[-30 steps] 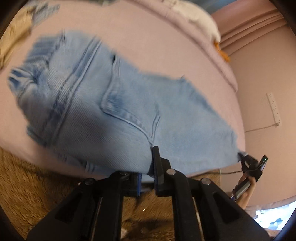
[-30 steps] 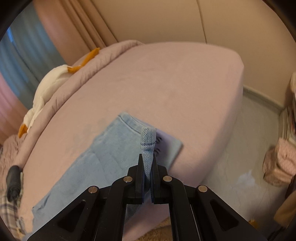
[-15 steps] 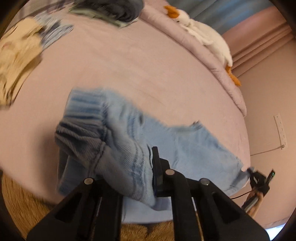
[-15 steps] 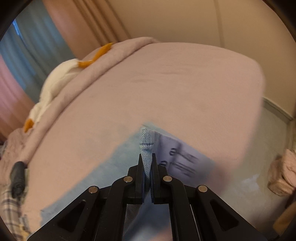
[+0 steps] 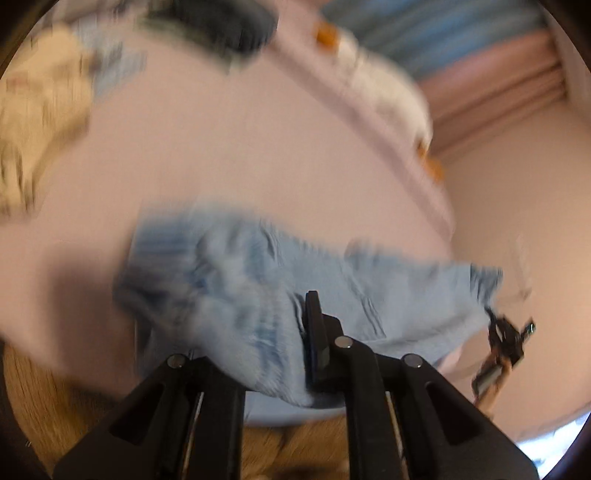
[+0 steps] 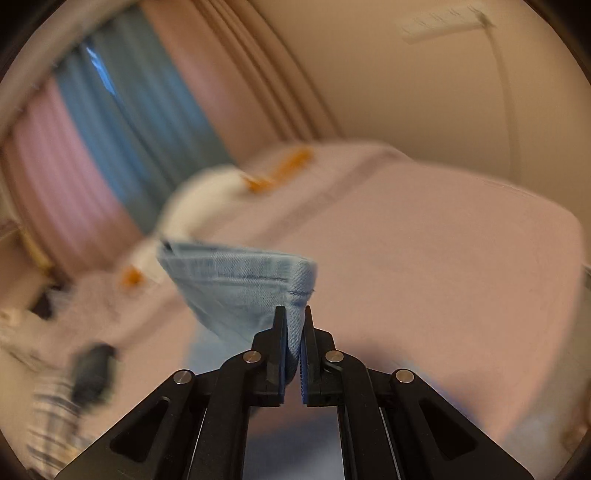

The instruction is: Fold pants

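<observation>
From the left wrist we see almost the whole pair of pants [image 5: 280,291]: light blue denim, bunched and rippled, lying partly across the pink bed [image 5: 229,147] near its front edge, with the near part lifted toward the camera. The left gripper [image 5: 295,325] is clamped on that near fold; one finger is hidden under the cloth, the other presses against it. This view also shows the right gripper [image 5: 504,332] small at the far right, at the far corner of the pants, which the other camera cannot show from outside. Beyond the pants on the bed lie a dark heap of clothes [image 5: 218,26], a pale patterned heap [image 5: 37,122] at the left, and a white soft toy [image 5: 384,85] with orange parts along the far side; all are blurred. A brown rug [image 5: 55,398] shows below the bed edge. From the right wrist we see only a hemmed corner of the denim, with a dark stitch line, standing up from between the closed fingers [image 6: 279,339] of that gripper and held clear above the bed. Only this view shows the blue and pink curtains [image 6: 122,122] and a white strip [image 6: 439,22] high on the wall. We see no containers in either view.
</observation>
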`<act>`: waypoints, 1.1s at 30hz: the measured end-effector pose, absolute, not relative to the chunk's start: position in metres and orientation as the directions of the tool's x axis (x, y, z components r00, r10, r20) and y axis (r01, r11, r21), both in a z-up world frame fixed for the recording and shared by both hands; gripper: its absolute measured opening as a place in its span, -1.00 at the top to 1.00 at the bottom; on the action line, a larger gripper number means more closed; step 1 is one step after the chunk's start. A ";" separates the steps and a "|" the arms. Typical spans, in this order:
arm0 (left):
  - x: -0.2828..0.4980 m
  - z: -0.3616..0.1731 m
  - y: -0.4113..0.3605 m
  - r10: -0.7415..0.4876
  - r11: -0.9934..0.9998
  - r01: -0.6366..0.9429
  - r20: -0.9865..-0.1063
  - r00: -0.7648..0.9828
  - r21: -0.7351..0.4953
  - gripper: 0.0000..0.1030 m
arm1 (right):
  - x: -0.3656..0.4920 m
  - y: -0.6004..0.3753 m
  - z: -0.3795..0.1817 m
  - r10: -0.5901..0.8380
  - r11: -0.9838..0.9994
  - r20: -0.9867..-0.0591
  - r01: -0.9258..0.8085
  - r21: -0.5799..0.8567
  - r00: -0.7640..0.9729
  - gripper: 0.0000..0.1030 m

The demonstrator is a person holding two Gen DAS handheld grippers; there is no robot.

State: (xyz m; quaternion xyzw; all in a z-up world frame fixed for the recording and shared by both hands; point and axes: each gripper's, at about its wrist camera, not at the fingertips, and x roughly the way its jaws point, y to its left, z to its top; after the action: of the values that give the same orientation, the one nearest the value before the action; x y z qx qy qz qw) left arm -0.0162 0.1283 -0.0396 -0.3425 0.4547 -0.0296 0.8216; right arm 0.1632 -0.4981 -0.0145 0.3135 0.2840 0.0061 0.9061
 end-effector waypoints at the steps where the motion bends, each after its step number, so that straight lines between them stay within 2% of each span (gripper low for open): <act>1: -0.019 -0.049 0.120 -0.343 0.793 -0.264 -0.761 0.550 -0.549 0.77 | 0.161 -0.500 -0.046 0.165 0.812 -0.590 0.230 0.536 0.791 0.93; 3: -0.023 -0.062 0.106 -0.324 0.824 -0.262 -0.797 0.510 -0.503 0.77 | 0.160 -0.500 -0.101 0.139 0.817 -0.723 0.334 0.470 0.676 0.93; 5: -0.022 -0.069 0.102 -0.277 0.839 -0.293 -0.822 0.497 -0.459 0.71 | 0.153 -0.502 -0.144 0.162 0.792 -0.770 0.384 0.474 0.617 0.93; 7: -0.016 -0.072 0.103 -0.269 0.829 -0.318 -0.828 0.492 -0.459 0.69 | 0.145 -0.506 -0.151 0.181 0.777 -0.733 0.362 0.516 0.656 0.93; 12: -0.020 -0.074 0.099 -0.224 0.856 -0.311 -0.839 0.497 -0.412 0.54 | 0.143 -0.511 -0.137 0.170 0.779 -0.745 0.376 0.503 0.645 0.93; 13: -0.019 -0.073 0.098 -0.216 0.859 -0.313 -0.841 0.496 -0.405 0.53 | 0.142 -0.512 -0.138 0.169 0.783 -0.748 0.374 0.498 0.642 0.90; 15: -0.017 -0.072 0.102 -0.212 0.860 -0.316 -0.842 0.495 -0.402 0.48 | 0.143 -0.518 -0.143 0.158 0.778 -0.770 0.403 0.482 0.618 0.67; 17: -0.016 -0.072 0.105 -0.216 0.853 -0.324 -0.842 0.495 -0.409 0.47 | 0.137 -0.524 -0.145 0.163 0.754 -0.762 0.418 0.506 0.627 0.62; 20: -0.021 -0.066 0.110 -0.209 0.845 -0.329 -0.826 0.523 -0.422 0.54 | 0.131 -0.530 -0.143 0.112 0.752 -0.763 0.447 0.484 0.637 0.63; 21: -0.020 -0.064 0.109 -0.204 0.849 -0.322 -0.823 0.529 -0.418 0.58 | 0.130 -0.528 -0.143 0.099 0.759 -0.767 0.451 0.470 0.634 0.73; 24: -0.016 -0.067 0.100 -0.175 0.866 -0.326 -0.840 0.513 -0.379 0.68 | 0.129 -0.524 -0.142 0.090 0.768 -0.766 0.445 0.460 0.636 0.80; 26: -0.018 -0.064 0.094 -0.147 0.881 -0.318 -0.841 0.521 -0.350 0.68 | 0.121 -0.523 -0.135 0.076 0.764 -0.748 0.444 0.469 0.659 0.84; 30: -0.020 -0.064 0.099 -0.164 0.873 -0.317 -0.835 0.526 -0.371 0.66 | 0.098 -0.531 -0.116 0.067 0.746 -0.691 0.424 0.514 0.720 0.86; 33: -0.017 -0.073 0.101 -0.167 0.867 -0.335 -0.848 0.503 -0.370 0.65 | 0.094 -0.531 -0.118 0.043 0.746 -0.702 0.444 0.496 0.711 0.86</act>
State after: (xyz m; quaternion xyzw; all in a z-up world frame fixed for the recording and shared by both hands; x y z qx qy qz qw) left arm -0.0168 0.1005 -0.0730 -0.2533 0.4957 0.0508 0.8292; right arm 0.0939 -0.5311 -0.1184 0.3367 0.3622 -0.1164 0.8613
